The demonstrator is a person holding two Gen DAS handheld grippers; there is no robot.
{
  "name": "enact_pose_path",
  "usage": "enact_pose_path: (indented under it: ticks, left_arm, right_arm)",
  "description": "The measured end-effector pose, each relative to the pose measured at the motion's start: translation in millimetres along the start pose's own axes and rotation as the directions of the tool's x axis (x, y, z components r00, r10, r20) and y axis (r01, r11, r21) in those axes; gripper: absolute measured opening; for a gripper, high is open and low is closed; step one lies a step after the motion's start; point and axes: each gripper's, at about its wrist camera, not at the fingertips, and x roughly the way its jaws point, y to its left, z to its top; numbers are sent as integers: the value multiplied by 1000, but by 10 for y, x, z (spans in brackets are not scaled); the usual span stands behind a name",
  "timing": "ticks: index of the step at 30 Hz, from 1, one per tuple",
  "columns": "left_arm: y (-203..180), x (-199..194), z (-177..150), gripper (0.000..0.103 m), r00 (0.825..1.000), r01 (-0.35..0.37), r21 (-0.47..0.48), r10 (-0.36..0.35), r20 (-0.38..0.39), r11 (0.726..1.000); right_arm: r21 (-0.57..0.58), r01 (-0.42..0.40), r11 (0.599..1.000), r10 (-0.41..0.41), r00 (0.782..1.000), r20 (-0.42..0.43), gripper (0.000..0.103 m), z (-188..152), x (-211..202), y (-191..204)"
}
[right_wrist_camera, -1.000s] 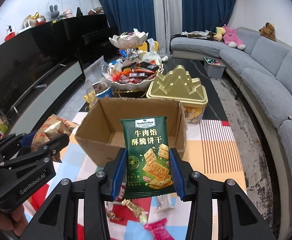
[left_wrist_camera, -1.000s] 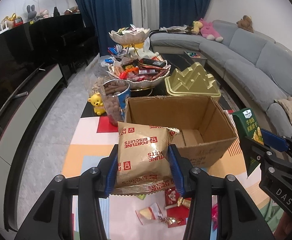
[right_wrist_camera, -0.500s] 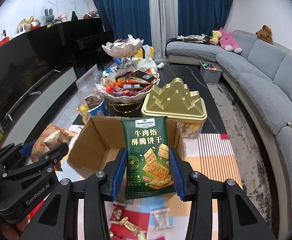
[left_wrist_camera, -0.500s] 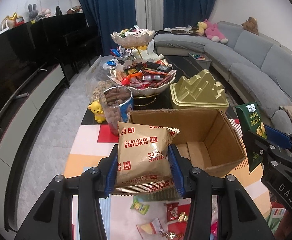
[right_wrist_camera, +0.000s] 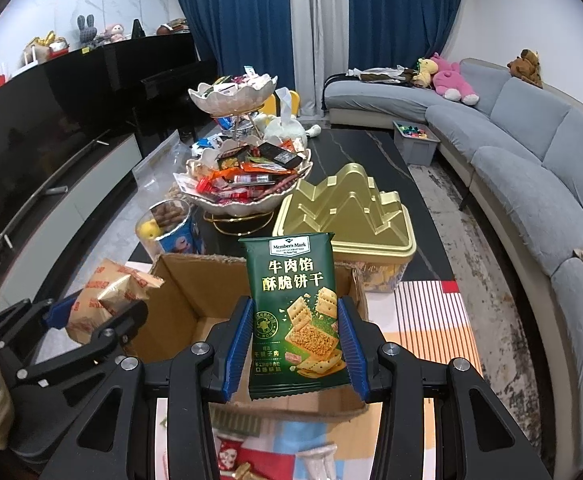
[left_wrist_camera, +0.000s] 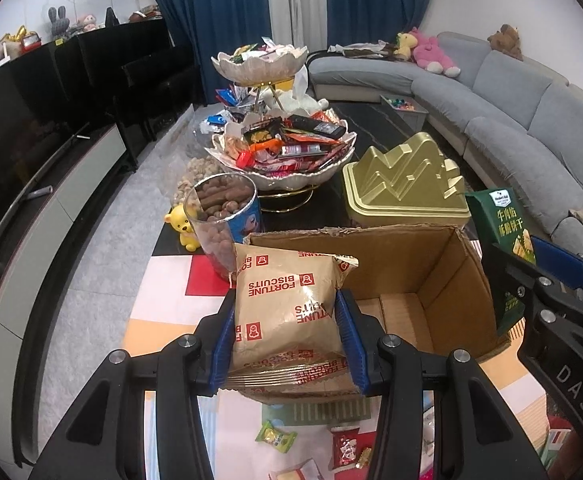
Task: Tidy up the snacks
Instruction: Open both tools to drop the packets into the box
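Observation:
My left gripper (left_wrist_camera: 285, 338) is shut on a tan Fortune Biscuits bag (left_wrist_camera: 287, 304), held over the near left corner of an open cardboard box (left_wrist_camera: 447, 276). My right gripper (right_wrist_camera: 293, 340) is shut on a green Member's Mark cracker pack (right_wrist_camera: 297, 308), upright above the same box (right_wrist_camera: 179, 296). Each view shows the other gripper and its pack: the green pack (left_wrist_camera: 503, 232) at the right edge, the tan bag (right_wrist_camera: 107, 296) at the left. The box's cardboard floor shows bare where visible.
Behind the box stand a gold mountain-shaped tin (left_wrist_camera: 403, 184), a two-tier snack bowl (left_wrist_camera: 283, 152), a jar of brown snacks (left_wrist_camera: 225, 220) and a yellow bear figure (left_wrist_camera: 181, 224). Loose candies (left_wrist_camera: 275, 436) lie on the colourful mat in front. A grey sofa (right_wrist_camera: 531, 184) runs along the right.
Both grippers moved forward toward the box, each keeping its pack. The box and the table things sit closer and lower in both views.

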Motion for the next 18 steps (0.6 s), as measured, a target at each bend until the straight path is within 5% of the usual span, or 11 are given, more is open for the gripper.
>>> enact_pose_path:
  ticks: [10, 13, 18]
  left_arm:
    - [7, 146, 48, 48, 1000, 8, -3, -8, -20, 1000]
    - [11, 163, 51, 59, 1000, 12, -10, -12, -22, 1000]
    - [66, 154, 36, 77, 1000, -6, -22, 5, -18, 1000]
  right_arm:
    - [-11, -7, 1000, 6, 1000, -19, 44, 22, 178, -1]
    - [-29, -15, 999, 15, 1000, -16, 46, 28, 196, 15]
    - [-38, 44, 998, -43, 999, 27, 79, 54, 136, -3]
